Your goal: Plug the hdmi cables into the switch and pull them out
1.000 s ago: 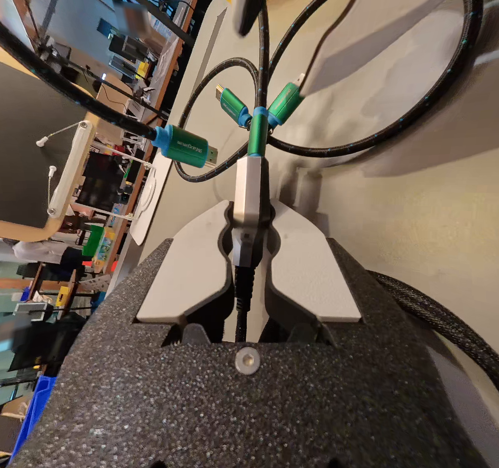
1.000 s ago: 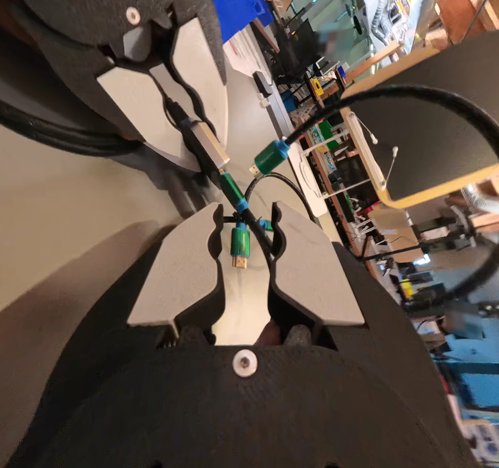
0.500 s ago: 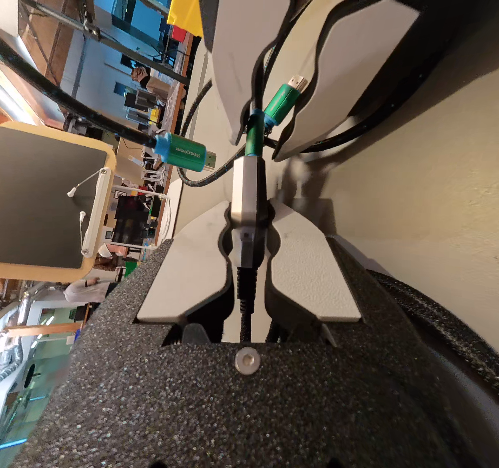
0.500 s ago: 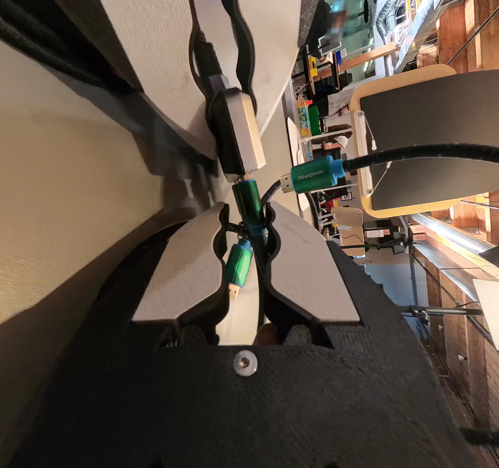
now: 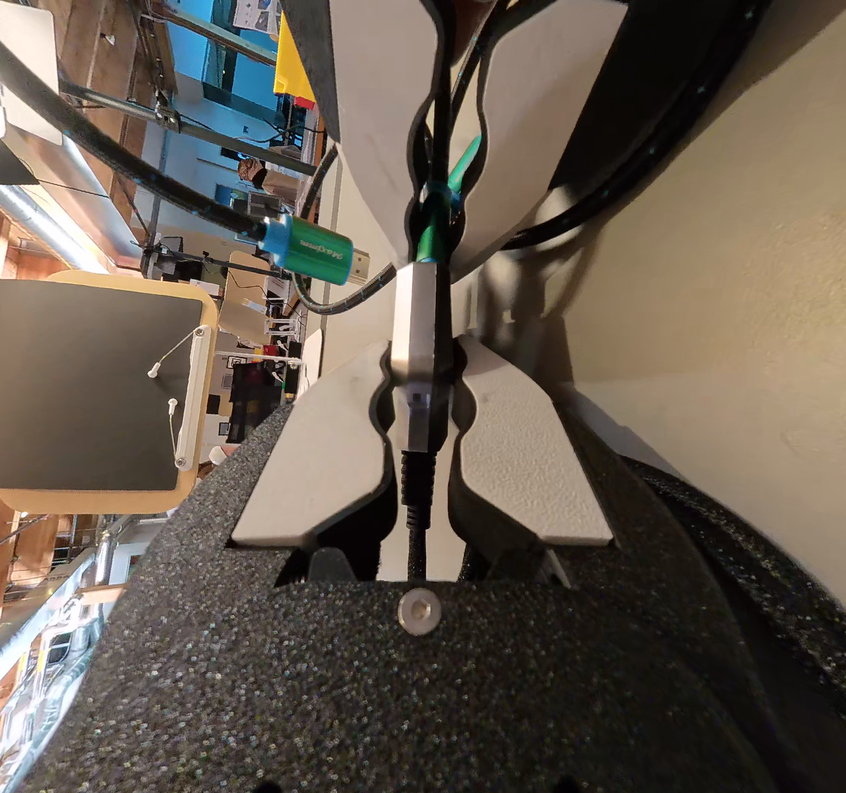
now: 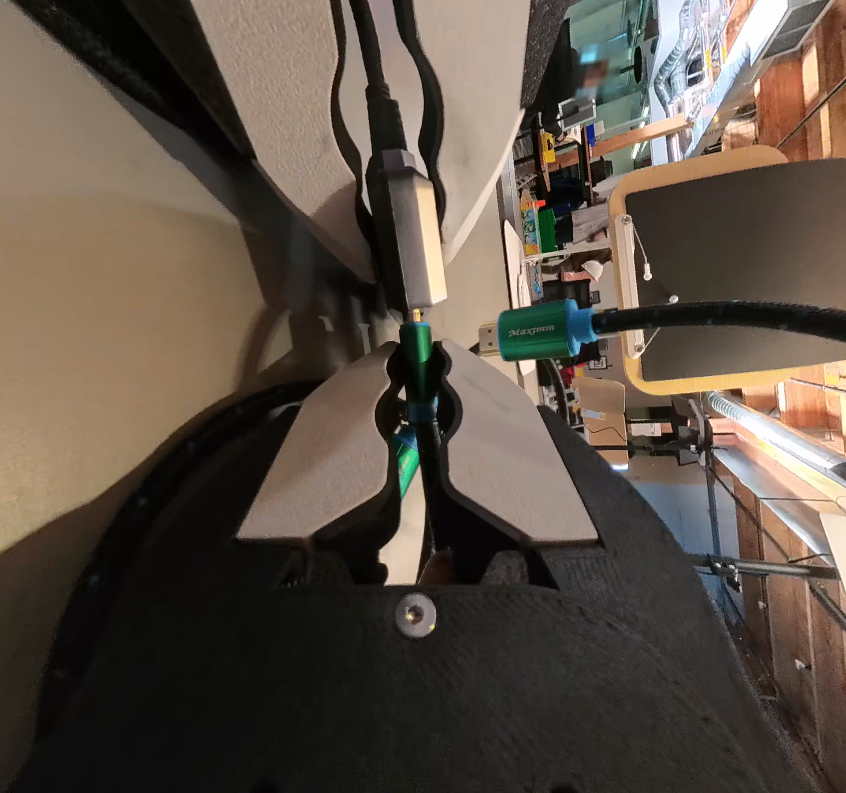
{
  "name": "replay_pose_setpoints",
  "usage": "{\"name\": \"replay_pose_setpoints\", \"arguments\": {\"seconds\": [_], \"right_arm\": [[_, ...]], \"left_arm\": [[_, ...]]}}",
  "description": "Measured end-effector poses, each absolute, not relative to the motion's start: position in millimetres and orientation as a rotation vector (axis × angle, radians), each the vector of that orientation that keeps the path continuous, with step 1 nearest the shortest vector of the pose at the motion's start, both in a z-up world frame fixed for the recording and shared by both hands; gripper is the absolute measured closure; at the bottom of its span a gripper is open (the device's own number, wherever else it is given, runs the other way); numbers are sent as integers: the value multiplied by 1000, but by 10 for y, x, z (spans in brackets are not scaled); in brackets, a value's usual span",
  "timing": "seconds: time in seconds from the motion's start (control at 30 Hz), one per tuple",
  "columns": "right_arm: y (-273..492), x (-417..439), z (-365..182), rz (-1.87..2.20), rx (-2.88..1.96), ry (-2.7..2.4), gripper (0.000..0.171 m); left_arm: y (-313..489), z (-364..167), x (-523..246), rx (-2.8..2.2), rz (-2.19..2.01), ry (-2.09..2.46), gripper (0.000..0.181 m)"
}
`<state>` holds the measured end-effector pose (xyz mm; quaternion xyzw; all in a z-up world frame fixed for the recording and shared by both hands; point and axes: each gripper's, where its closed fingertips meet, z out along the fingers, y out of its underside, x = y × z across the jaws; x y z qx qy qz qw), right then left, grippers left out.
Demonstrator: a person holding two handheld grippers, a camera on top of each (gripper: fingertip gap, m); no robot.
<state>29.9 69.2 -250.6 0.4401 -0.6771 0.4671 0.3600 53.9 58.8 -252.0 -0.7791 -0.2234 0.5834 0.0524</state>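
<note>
My left gripper is shut on the silver switch, whose black cord runs back between its jaws. My right gripper is shut on a green hdmi plug. That plug sits in the end of the switch, with a short gold tip showing between them. The two grippers face each other nose to nose above the beige table. In the left wrist view the held plug shows between the right gripper's jaws. A second green plug hangs free at the side; it also shows in the right wrist view. A third plug lies under the right gripper.
Braided black hdmi cables loop on the table around both grippers. A black panel with a wooden rim stands beyond the table edge, with workshop shelves and benches behind it. A thick black sleeve runs along my left gripper. The grippers are tip to tip, or close to it.
My right gripper has moved in toward the switch and shut on the green plug that sits in it. The left gripper has kept its hold on the switch.
</note>
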Motion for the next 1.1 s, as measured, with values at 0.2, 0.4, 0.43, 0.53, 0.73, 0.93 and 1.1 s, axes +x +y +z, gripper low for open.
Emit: {"name": "replay_pose_setpoints", "arguments": {"seconds": [0.2, 0.4, 0.43, 0.53, 0.73, 0.93, 1.1], "right_arm": [[714, 297, -2513, 1226, 1195, -1718, 160], [751, 297, -2516, 1240, 1230, -1715, 159], [764, 297, -2516, 1247, 1239, -1715, 160], [795, 289, -2515, 1256, 1256, -1711, 160], [844, 268, -2495, 1282, 1268, -1717, 160], [1237, -587, -2249, 1347, 1009, -1736, 160], [1285, -565, -2138, 1399, 970, -1711, 160]], "left_arm": [[610, -2527, 532, -2355, 1752, -678, 159], [642, -2532, 532, -2347, 1730, -669, 158], [655, -2531, 529, -2344, 1725, -664, 158], [687, -2532, 519, -2338, 1716, -651, 158], [711, -2523, 517, -2321, 1706, -640, 158], [-67, -2523, 861, -2331, 1818, -1001, 159], [-63, -2520, 834, -2307, 1803, -1025, 159]]}}
